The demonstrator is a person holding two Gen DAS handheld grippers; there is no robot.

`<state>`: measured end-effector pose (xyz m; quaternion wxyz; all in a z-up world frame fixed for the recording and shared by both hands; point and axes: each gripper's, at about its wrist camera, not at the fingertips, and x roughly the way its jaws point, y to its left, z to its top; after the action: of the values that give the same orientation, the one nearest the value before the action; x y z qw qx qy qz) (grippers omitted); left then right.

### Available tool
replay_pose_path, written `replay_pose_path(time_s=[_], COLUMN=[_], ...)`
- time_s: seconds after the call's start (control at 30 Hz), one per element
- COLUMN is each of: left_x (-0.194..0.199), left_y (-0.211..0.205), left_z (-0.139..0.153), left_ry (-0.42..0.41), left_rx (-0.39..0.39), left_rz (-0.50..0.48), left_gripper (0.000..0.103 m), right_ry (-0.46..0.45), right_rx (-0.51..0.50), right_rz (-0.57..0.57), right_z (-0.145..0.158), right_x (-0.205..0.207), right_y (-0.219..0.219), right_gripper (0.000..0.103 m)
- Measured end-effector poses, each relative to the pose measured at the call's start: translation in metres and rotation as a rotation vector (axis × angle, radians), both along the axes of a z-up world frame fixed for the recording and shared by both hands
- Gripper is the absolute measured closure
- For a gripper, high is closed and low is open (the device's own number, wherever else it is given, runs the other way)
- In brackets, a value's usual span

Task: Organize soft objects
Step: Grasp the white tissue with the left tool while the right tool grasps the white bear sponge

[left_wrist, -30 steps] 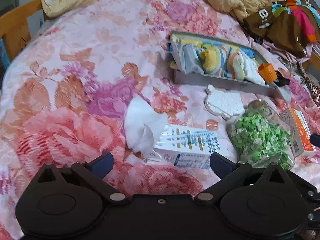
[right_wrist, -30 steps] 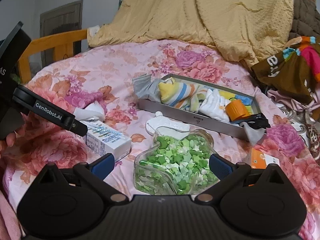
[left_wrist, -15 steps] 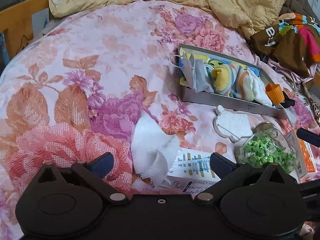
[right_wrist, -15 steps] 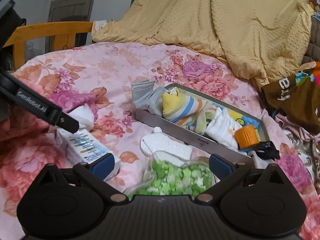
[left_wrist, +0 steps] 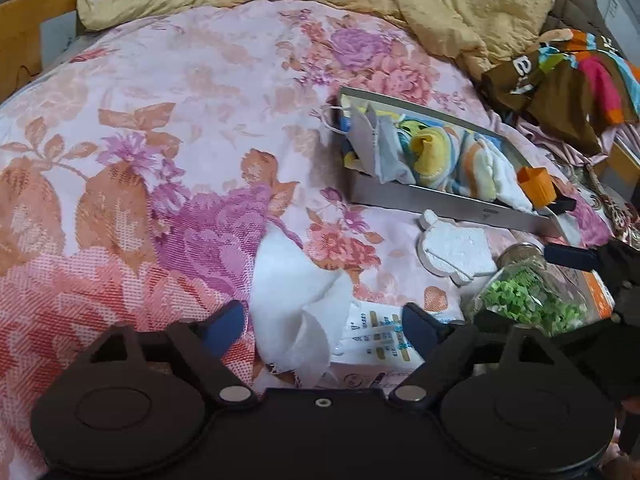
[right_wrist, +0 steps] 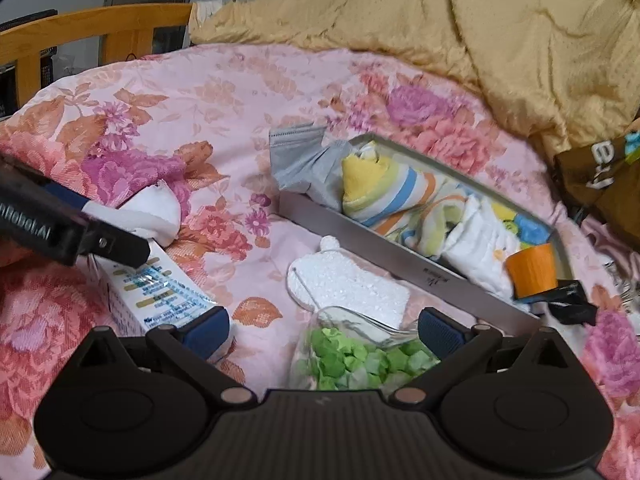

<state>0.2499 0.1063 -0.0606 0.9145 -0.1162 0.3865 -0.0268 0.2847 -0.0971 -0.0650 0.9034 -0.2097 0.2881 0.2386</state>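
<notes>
Change since earlier frames: both grippers have been brought lower and nearer to the bed items; the tissue now fills the gap between the left fingers, and the jar has slid under the right gripper's body.
Left gripper (left_wrist: 324,322): jaws are closing, not yet pressed; the white tissue (left_wrist: 294,304) stands between the blue pads, and no contact can be made out.
Tissue box (left_wrist: 378,344): lies flat on the floral bedspread (left_wrist: 160,128), with the tissue rising from its left end.
Right gripper (right_wrist: 324,332): jaws are spread wide; the glass jar of green paper stars (right_wrist: 352,356) sits between the pads, untouched as far as can be seen.
Foam piece (right_wrist: 344,288): lies flat between the jar and the tray's near wall, close to both.
Metal tray (right_wrist: 400,268): holds a grey mask (right_wrist: 304,160) draped over its left end, a striped sock (right_wrist: 384,192), white cloth and an orange cup (right_wrist: 532,272).
Open room: a broad bare stretch of bedspread is seen left of the tray and tissue box.
Edges: a wooden bed rail (right_wrist: 96,28) bounds the far left; a yellow blanket (right_wrist: 460,32) is heaped along the far side.
</notes>
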Motion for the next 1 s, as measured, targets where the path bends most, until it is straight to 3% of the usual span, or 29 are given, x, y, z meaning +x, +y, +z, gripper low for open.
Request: replay_pose_path(time_s=[0.07, 0.43, 0.57, 0.83, 1.0], left_x=[0.002, 0.007, 0.012, 0.016, 0.017], left_y=[0.000, 0.012, 0.021, 0.022, 0.023], left_z=[-0.003, -0.012, -0.016, -0.020, -0.020], left_ry=[0.008, -0.005, 0.002, -0.025, -0.044], left_rx=[-0.006, -0.119, -0.183, -0.194, -0.188], left_rz=[-0.017, 0.001, 0.020, 0.009, 0.009], left_gripper=[0.032, 0.062, 0.063, 0.066, 0.071], right_ry=[0.020, 0.122, 0.164, 0.323, 0.364], right_rx=[-0.012, -0.022, -0.021, -0.077, -0.143], right_rz=[0.003, 0.005, -0.028, -0.032, -0.023], right_z=[0.000, -0.005, -0.003, -0.012, -0.019], right_x=[0.009, 0.044, 0.063, 0.103, 0.120], right_y=[0.003, 0.008, 0.010, 0.020, 0.027], right_gripper=[0.001, 0.004, 0.004, 0.005, 0.006])
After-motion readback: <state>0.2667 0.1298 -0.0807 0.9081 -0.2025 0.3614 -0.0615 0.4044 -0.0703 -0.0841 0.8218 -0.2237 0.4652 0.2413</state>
